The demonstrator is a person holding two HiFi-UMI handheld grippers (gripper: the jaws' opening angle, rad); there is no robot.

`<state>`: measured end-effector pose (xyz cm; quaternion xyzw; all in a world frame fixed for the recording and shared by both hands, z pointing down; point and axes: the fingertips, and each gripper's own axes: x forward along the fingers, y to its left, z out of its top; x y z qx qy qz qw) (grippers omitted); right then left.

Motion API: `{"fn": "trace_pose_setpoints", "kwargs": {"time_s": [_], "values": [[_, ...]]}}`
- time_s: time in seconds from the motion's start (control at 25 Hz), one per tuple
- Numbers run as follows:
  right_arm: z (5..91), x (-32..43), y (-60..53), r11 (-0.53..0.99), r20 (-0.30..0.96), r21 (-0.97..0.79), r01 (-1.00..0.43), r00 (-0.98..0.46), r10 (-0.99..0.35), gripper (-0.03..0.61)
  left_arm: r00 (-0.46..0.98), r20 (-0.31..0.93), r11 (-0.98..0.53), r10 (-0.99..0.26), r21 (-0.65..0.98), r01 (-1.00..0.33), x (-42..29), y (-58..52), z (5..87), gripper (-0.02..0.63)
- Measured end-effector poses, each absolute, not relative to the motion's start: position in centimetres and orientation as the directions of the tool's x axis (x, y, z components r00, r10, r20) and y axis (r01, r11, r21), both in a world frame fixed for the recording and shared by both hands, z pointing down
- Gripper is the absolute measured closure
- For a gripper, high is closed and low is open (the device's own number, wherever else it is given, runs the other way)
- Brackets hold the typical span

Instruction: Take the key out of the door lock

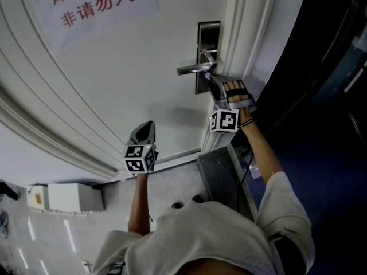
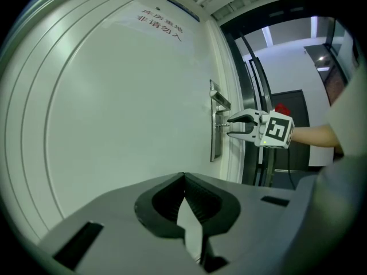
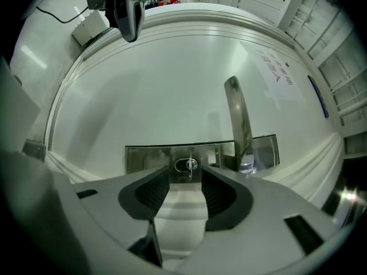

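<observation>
A small silver key [image 3: 190,166] sticks out of the cylinder in the steel lock plate [image 3: 149,156] on a white door. The lever handle [image 3: 238,122] juts out beside it. My right gripper [image 3: 188,182] is open right at the lock, one jaw on each side of the key and neither pad pressing on it. The left gripper view shows the same thing from the side: right gripper [image 2: 232,126] open at the lock plate [image 2: 214,130]. My left gripper [image 1: 146,125] is shut on nothing and hangs in front of the bare door panel, well away from the lock.
A paper notice [image 1: 86,4] with red characters is taped to the door. The moulded door frame [image 1: 235,39] runs just beside the lock, with a dark doorway beyond it. A white box [image 1: 69,198] lies on the floor, and a grey slab [image 1: 223,176] sits at the foot of the frame.
</observation>
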<state>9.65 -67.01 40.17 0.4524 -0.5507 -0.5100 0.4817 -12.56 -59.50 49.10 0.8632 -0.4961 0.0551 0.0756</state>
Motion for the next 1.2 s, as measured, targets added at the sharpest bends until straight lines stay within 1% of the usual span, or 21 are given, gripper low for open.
{"fn": "trace_pose_setpoints", "kwargs": {"time_s": [0.24,0.28,0.44,0.6,0.8,0.96,1.2], "values": [[39.7,9.2,-68.2,0.044,0.045,0.999,0.009,-0.135,-0.990,0.408,0.495,0.176,-0.490,-0.851,0.071,-0.869,-13.0,-59.6,49.2,0.595],[39.6,9.1,-68.4,0.038,0.039,0.999,0.013,-0.135,-0.990,0.421,0.494,0.176,-0.490,-0.852,0.068,-0.869,-13.1,-59.6,49.1,0.595],[39.0,8.9,-68.9,0.008,0.009,1.000,0.013,-0.144,-0.990,0.509,0.488,0.179,-0.482,-0.854,0.078,-0.873,-13.5,-59.7,49.3,0.595],[39.3,8.8,-69.4,0.003,0.008,0.999,0.034,-0.143,-0.990,0.543,0.480,0.182,-0.472,-0.858,0.089,-0.877,-13.9,-60.0,49.7,0.595],[39.4,8.9,-69.4,-0.008,-0.005,1.000,0.019,-0.149,-0.989,0.546,0.484,0.184,-0.476,-0.856,0.088,-0.875,-13.6,-60.1,49.7,0.595],[39.4,8.9,-69.4,-0.024,-0.018,0.999,0.037,-0.146,-0.989,0.548,0.487,0.186,-0.481,-0.853,0.083,-0.873,-13.3,-59.9,49.8,0.595],[39.4,8.8,-69.3,-0.013,-0.008,0.999,0.036,-0.127,-0.992,0.548,0.495,0.177,-0.488,-0.851,0.084,-0.869,-12.8,-59.2,49.3,0.595]]}}
